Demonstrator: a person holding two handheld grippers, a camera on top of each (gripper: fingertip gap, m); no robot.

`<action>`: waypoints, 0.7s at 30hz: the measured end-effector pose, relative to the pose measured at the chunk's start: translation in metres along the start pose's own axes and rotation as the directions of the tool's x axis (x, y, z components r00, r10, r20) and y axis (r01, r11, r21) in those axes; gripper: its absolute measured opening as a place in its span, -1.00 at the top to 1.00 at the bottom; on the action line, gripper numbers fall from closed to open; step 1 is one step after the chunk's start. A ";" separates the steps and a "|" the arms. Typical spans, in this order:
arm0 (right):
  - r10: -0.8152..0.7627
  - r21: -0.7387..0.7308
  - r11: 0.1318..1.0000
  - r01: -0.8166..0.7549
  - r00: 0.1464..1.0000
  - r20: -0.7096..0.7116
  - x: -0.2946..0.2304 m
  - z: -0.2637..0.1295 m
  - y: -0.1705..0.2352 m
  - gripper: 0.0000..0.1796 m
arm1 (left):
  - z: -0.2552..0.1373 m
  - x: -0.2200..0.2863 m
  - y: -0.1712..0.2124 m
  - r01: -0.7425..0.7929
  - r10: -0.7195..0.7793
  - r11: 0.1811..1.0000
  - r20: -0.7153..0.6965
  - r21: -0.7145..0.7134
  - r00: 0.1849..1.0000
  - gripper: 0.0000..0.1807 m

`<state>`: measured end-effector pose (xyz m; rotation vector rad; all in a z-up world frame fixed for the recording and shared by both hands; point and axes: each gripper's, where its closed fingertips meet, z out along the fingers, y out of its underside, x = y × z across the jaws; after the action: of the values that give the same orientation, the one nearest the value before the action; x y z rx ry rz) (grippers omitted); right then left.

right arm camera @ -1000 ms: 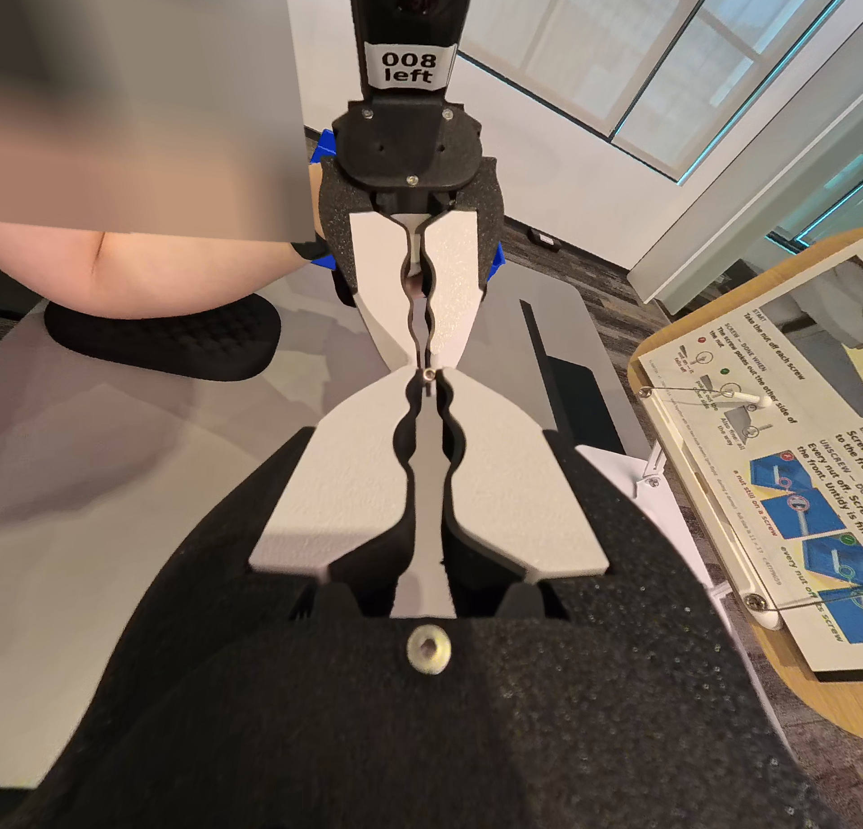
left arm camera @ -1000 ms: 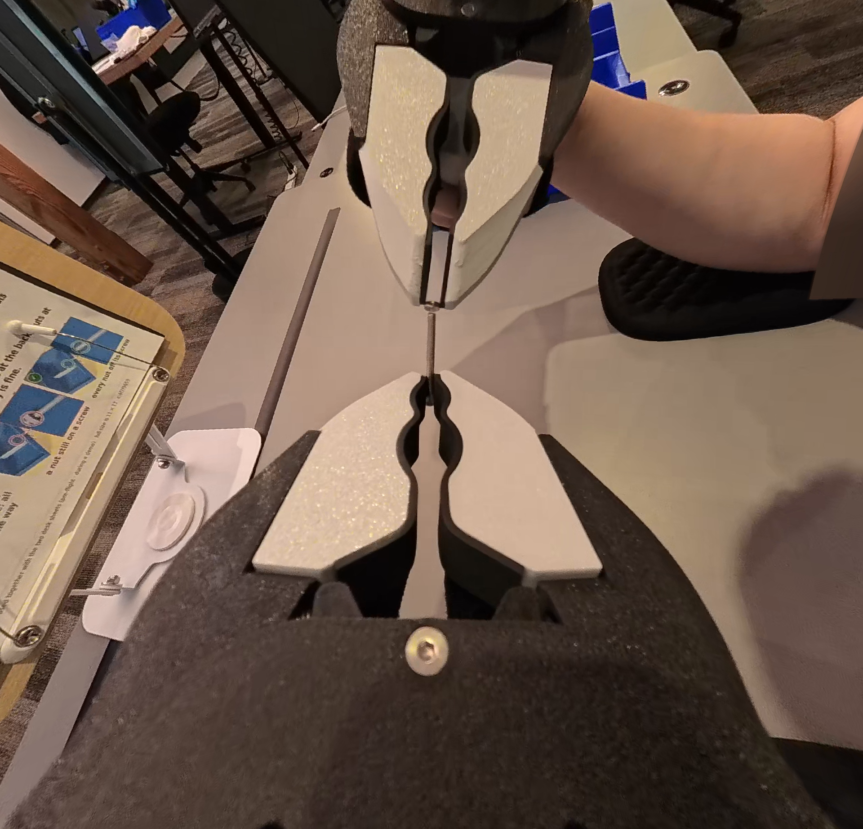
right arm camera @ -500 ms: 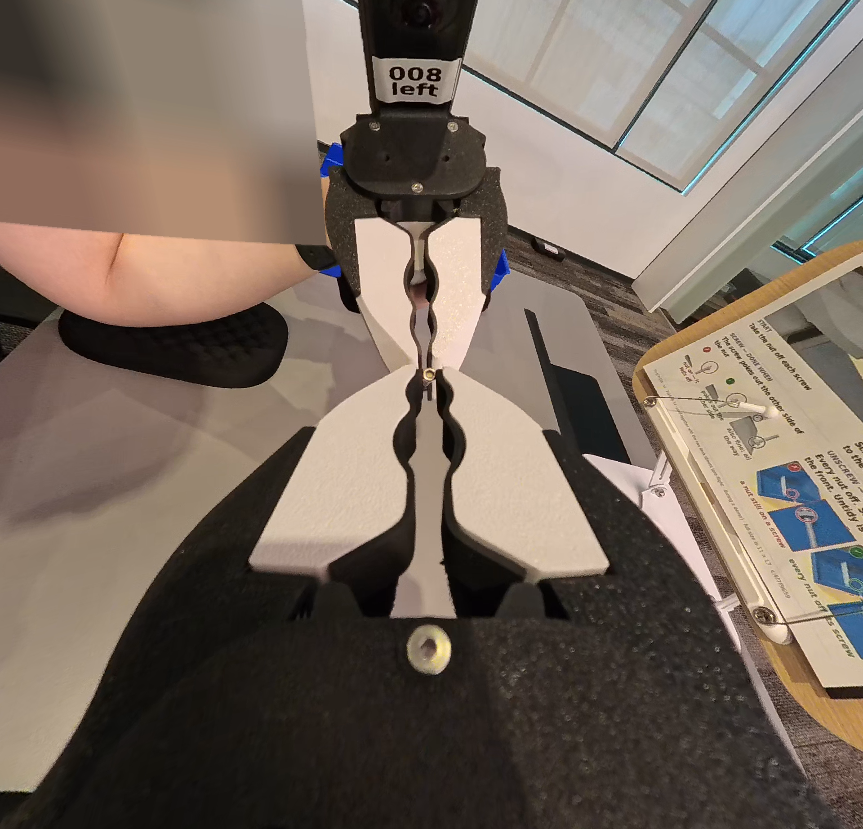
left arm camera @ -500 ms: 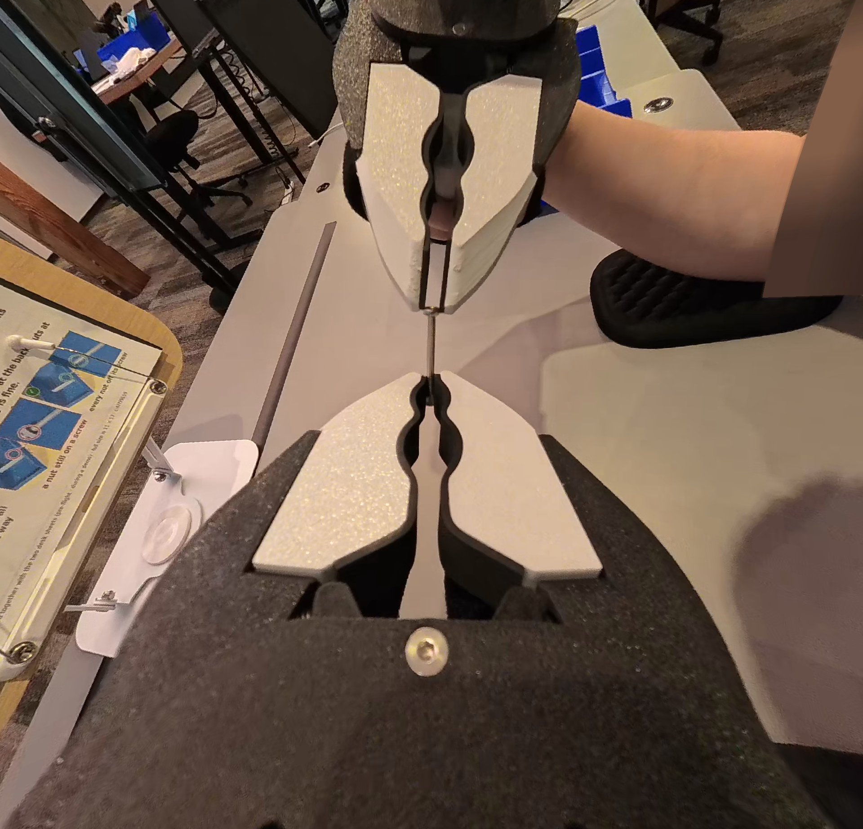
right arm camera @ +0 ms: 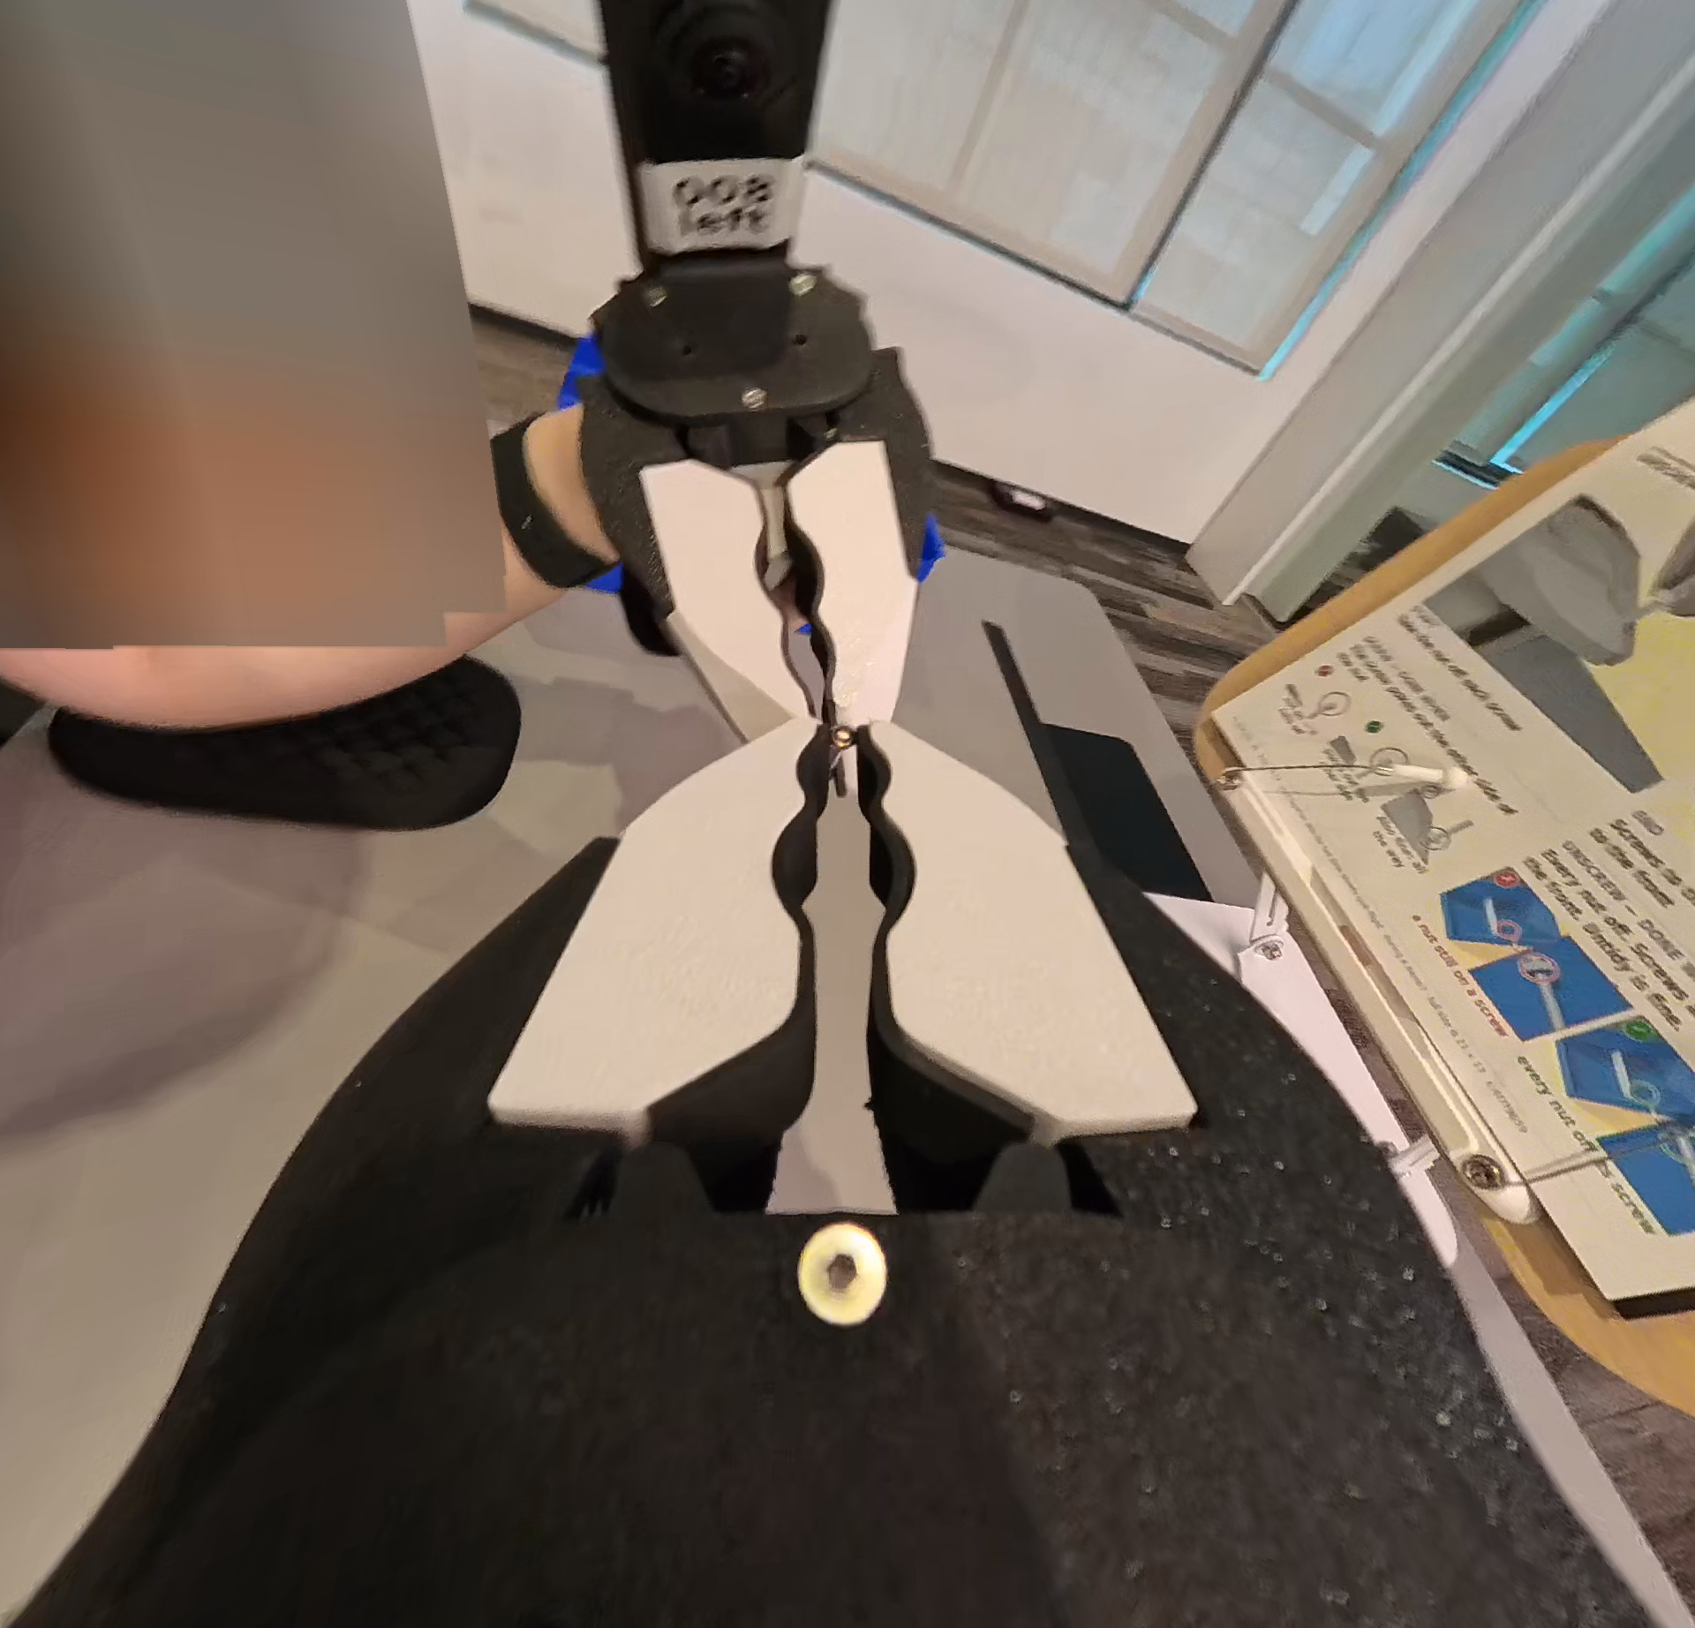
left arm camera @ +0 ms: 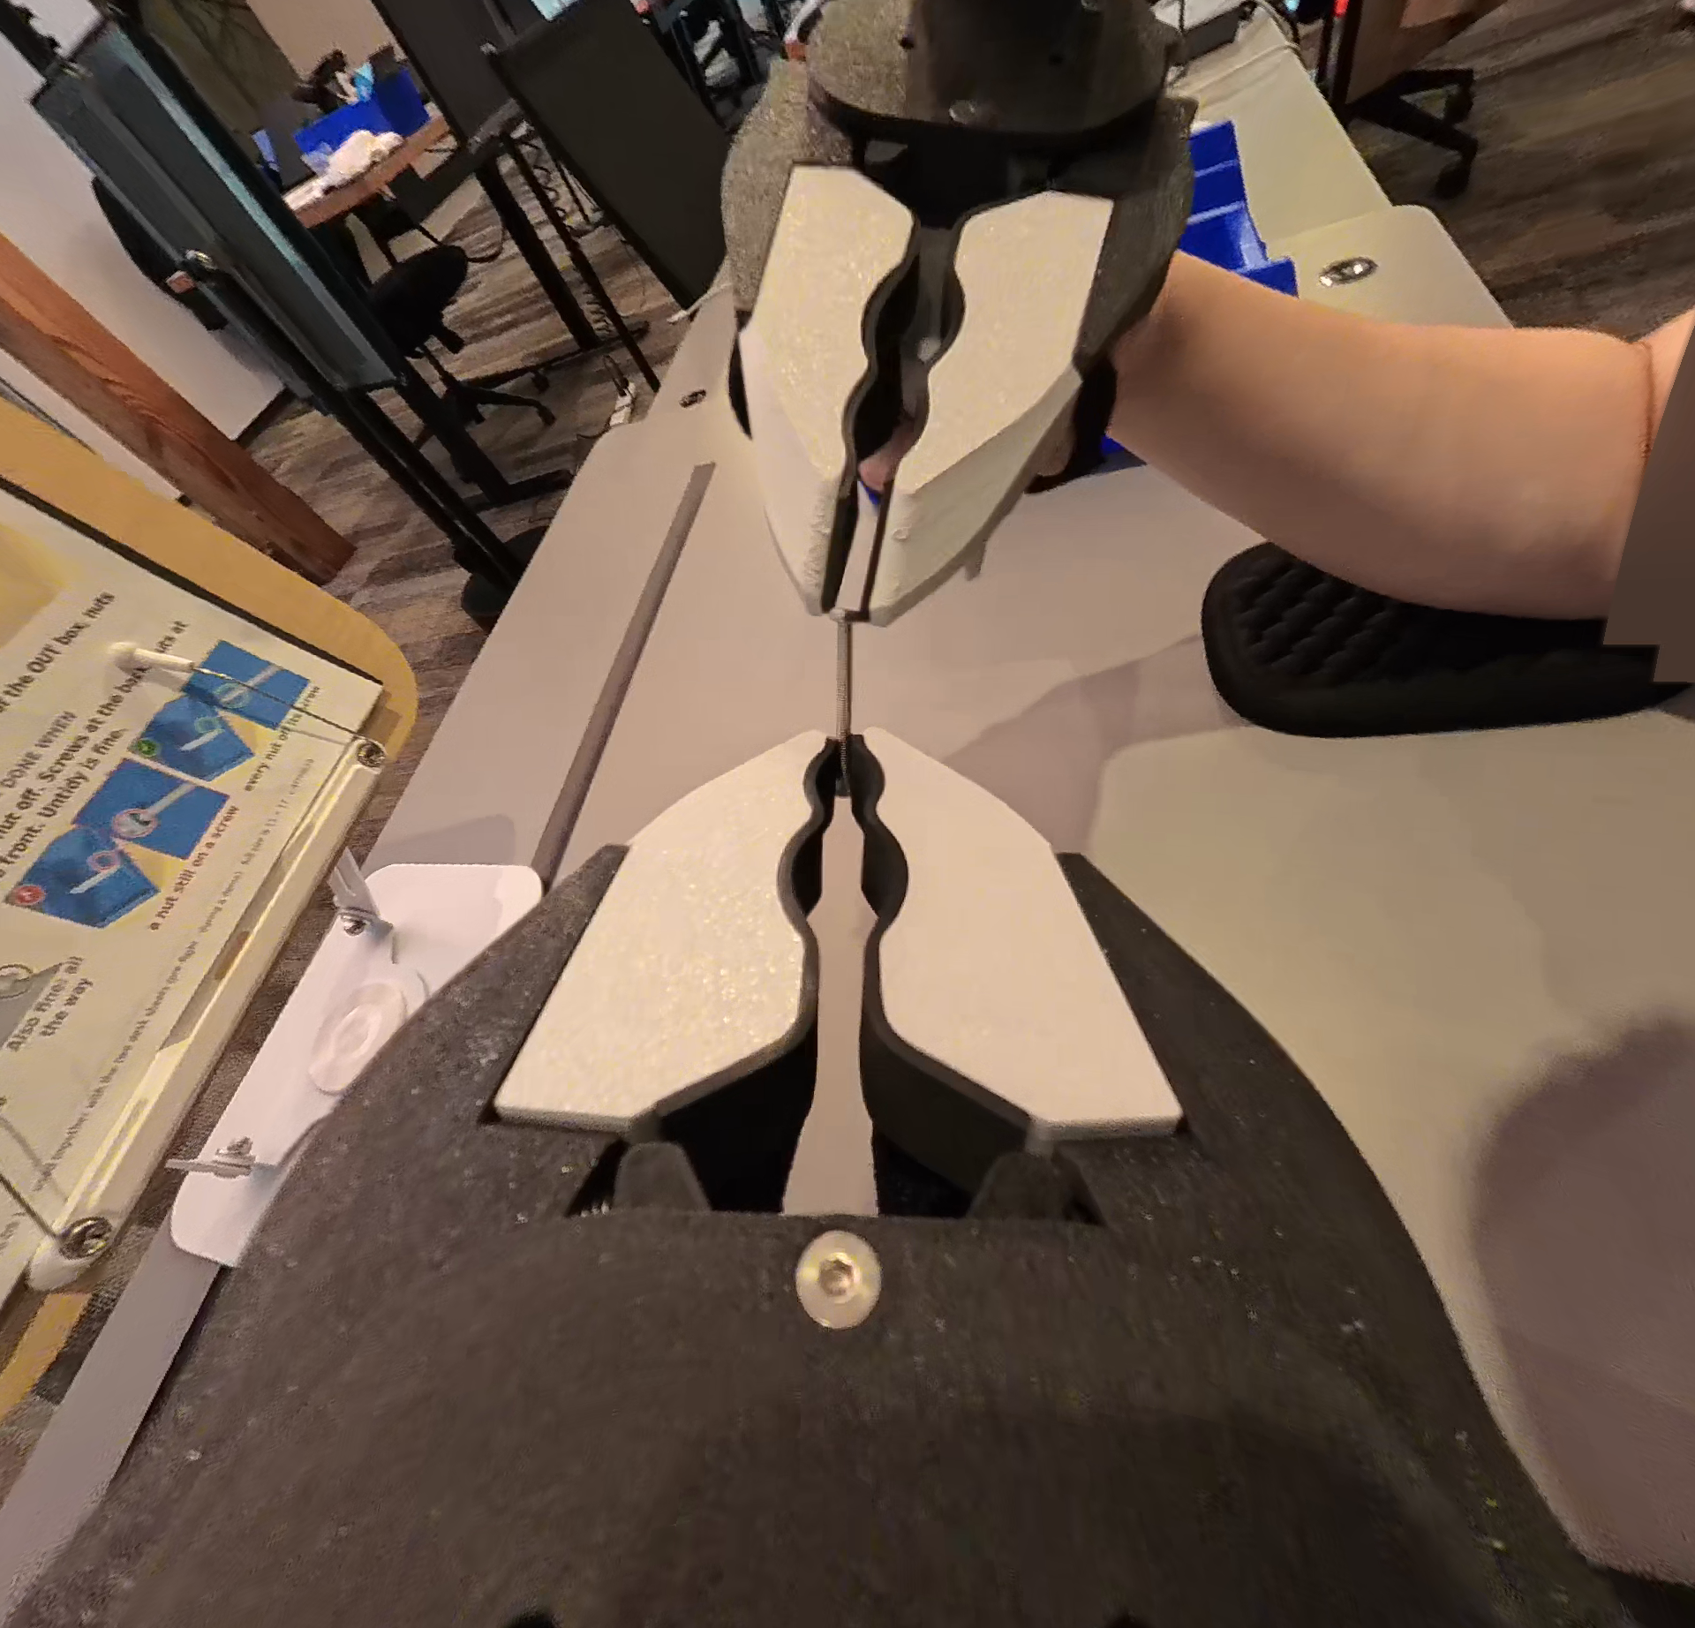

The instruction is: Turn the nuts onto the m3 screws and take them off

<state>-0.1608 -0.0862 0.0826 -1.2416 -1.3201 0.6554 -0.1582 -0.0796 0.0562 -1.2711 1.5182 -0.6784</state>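
In the left wrist view, to the left of the left hand-held gripper (left arm camera: 842, 740), an instruction card (left arm camera: 138, 859) with blue pictures lies on a wooden board, and just beside it a white plastic holder (left arm camera: 404, 933) rests on the pale grey desk (left arm camera: 1284, 896). The left hand-held gripper has its two white fingers (left arm camera: 697, 933) pressed together at the tips, pinching the near end of a thin threaded screw (left arm camera: 842, 680) that stands out straight ahead of it. Directly in front, the right hand-held gripper (left arm camera: 848, 610) faces it tip to tip, its fingers drawn close onto the far end of the screw, where a small nut sits; whether the tips grip the nut or the screw itself is too small to tell there. To the right of both, a person's forearm (left arm camera: 1376, 447) rests on a black wrist pad (left arm camera: 1394, 648), with blue bins (left arm camera: 1229, 208) behind the arm. In the right wrist view, the same black wrist pad (right arm camera: 284, 749) lies to the left of the right hand-held gripper (right arm camera: 839, 735), under the other forearm. This hand-held gripper's white fingers (right arm camera: 679, 960) are nearly together at the tips, nipping a tiny brass-coloured nut (right arm camera: 840, 737) with the dark end of the screw just behind it in the gap. The left hand-held gripper (right arm camera: 825, 713) meets it from ahead, tilted slightly, its camera post rising above. To the right, the instruction card (right arm camera: 1486, 924) sits propped on its board beside the desk.
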 end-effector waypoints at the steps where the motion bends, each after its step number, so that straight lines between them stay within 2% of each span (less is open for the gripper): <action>1: 0.015 0.009 1.000 -0.015 1.000 -0.019 0.003 0.001 -0.002 0.95 | -0.001 -0.004 -0.001 0.002 -0.002 1.000 0.022 0.008 1.000 0.98; 9: 0.109 0.047 0.993 -0.104 0.985 -0.131 0.020 0.012 -0.008 0.95 | -0.008 -0.024 0.000 0.000 0.003 1.000 0.164 -0.019 0.986 0.98; 21: 0.137 0.075 0.989 -0.125 0.972 -0.190 0.026 0.015 -0.013 0.94 | -0.011 -0.031 -0.004 0.022 -0.024 1.000 0.197 0.010 0.980 0.98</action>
<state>-0.1733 -0.0622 0.1010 -1.3148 -1.0560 0.6457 -0.1683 -0.0536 0.0738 -1.3119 1.3400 -0.5551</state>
